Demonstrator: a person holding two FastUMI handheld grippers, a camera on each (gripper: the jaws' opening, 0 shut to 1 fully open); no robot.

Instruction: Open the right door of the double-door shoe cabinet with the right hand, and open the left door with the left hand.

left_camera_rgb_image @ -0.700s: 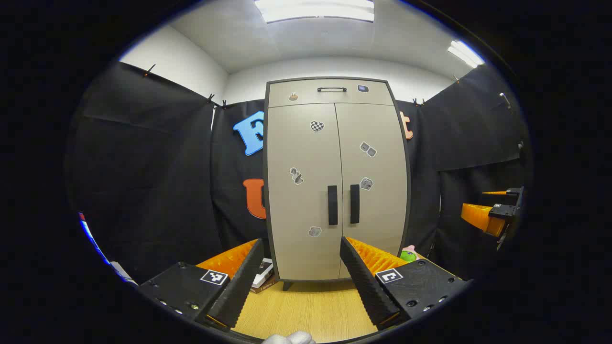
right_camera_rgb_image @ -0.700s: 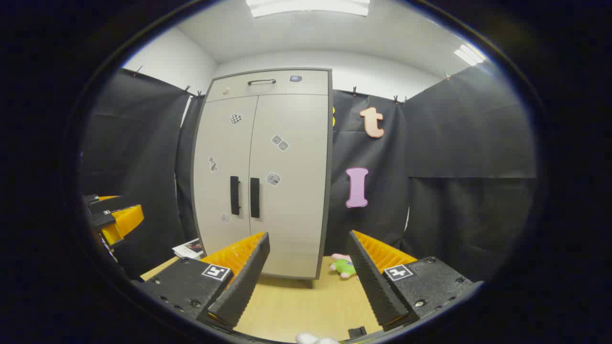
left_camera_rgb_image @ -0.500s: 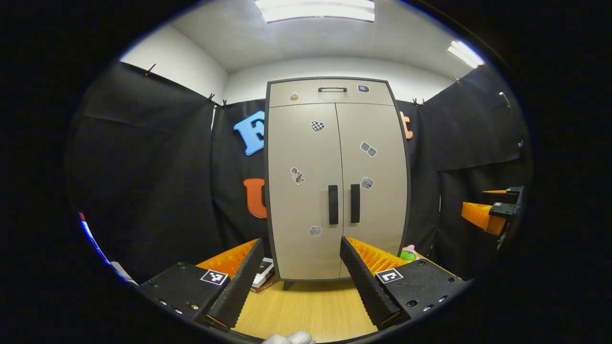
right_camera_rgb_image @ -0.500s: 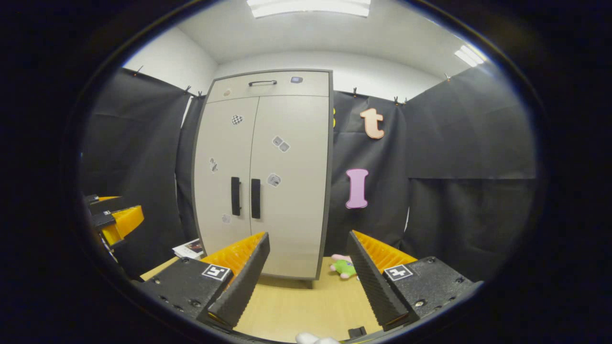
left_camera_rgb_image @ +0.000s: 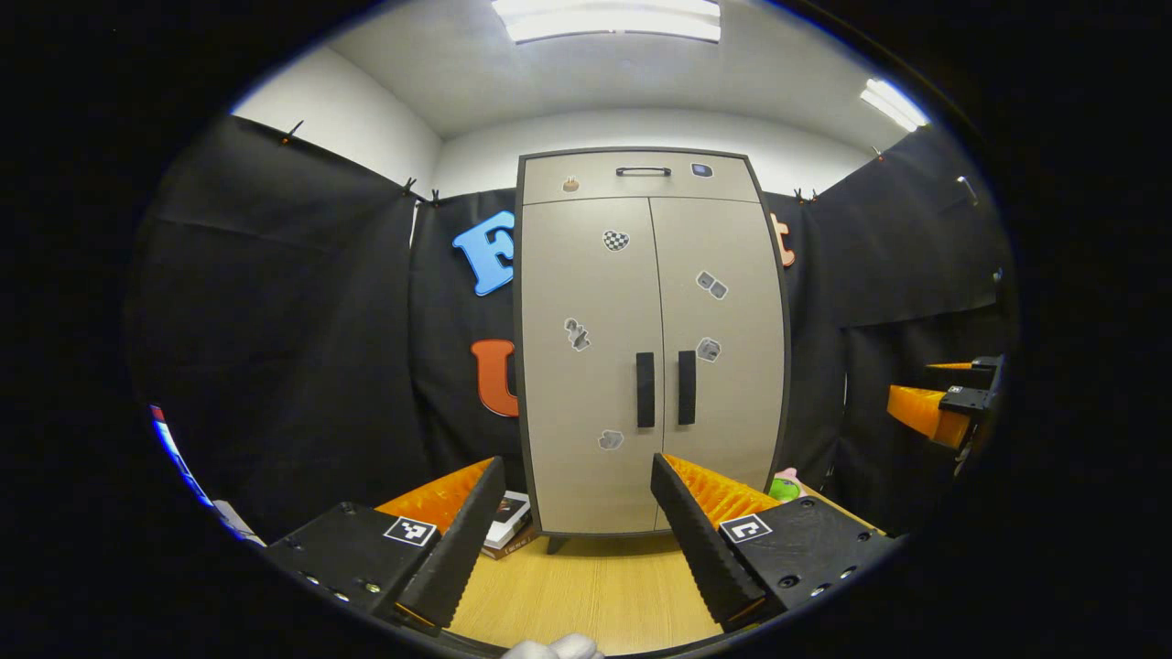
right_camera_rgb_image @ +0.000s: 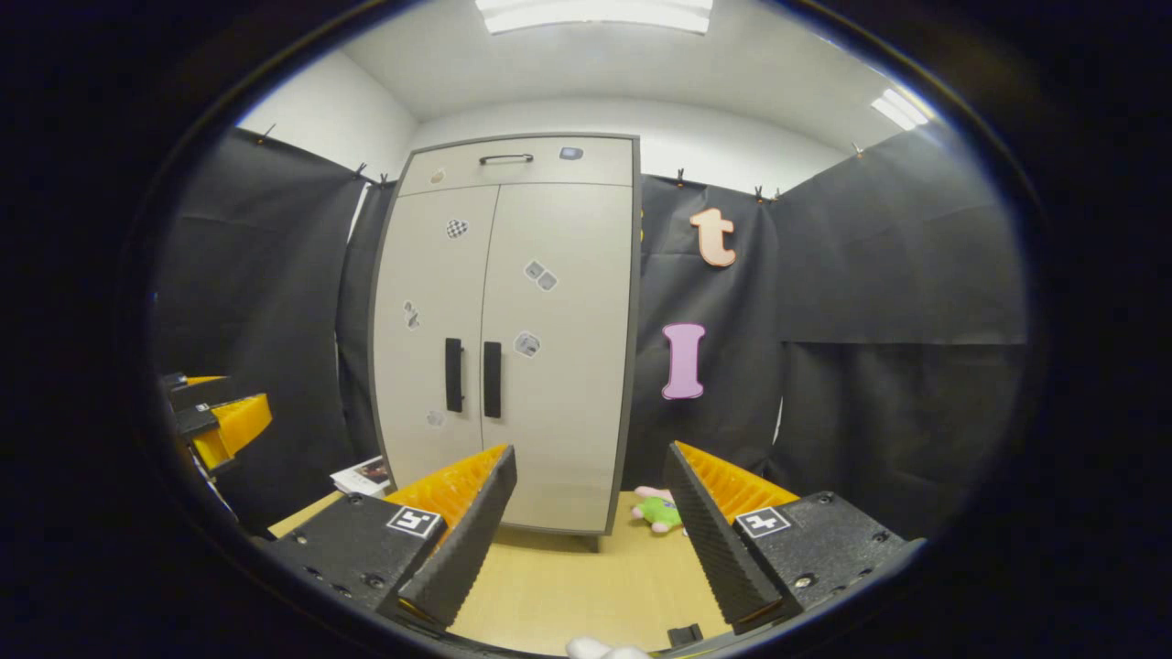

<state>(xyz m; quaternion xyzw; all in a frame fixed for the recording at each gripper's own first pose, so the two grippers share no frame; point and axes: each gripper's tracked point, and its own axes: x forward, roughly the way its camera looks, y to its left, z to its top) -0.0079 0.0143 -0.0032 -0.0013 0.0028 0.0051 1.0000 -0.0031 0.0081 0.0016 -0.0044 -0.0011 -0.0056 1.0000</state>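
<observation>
Dead ahead at twelve o'clock in the left gripper view stands the shoe cabinet (left_camera_rgb_image: 652,348), both doors flat shut, on a wooden floor (left_camera_rgb_image: 595,595). The left door (left_camera_rgb_image: 586,366) and right door (left_camera_rgb_image: 723,357) meet at the middle, the left handle (left_camera_rgb_image: 645,390) and right handle (left_camera_rgb_image: 687,387) upright just beside each other. A drawer (left_camera_rgb_image: 641,178) with its own pull runs across the top, and small stickers dot both doors.

The left gripper (left_camera_rgb_image: 572,526) sits at six o'clock, jaws spread wide, nothing between them, well short of the cabinet. A book (left_camera_rgb_image: 508,517) lies on the floor at the cabinet's foot, around seven o'clock, partly hidden behind the gripper's finger. A green and pink plush toy (left_camera_rgb_image: 783,485) peeks out at four o'clock by the cabinet's right corner.

Over in the right gripper view, the cabinet (right_camera_rgb_image: 508,329) sits at eleven o'clock, handles facing us. The right gripper (right_camera_rgb_image: 591,522) is wide open too, empty, floor showing between its fingers. The plush toy (right_camera_rgb_image: 659,511) lies just beside the cabinet's right foot; the book (right_camera_rgb_image: 362,476) at eight o'clock. The other gripper (right_camera_rgb_image: 220,426) shows at nine o'clock, apart from the cabinet.
</observation>
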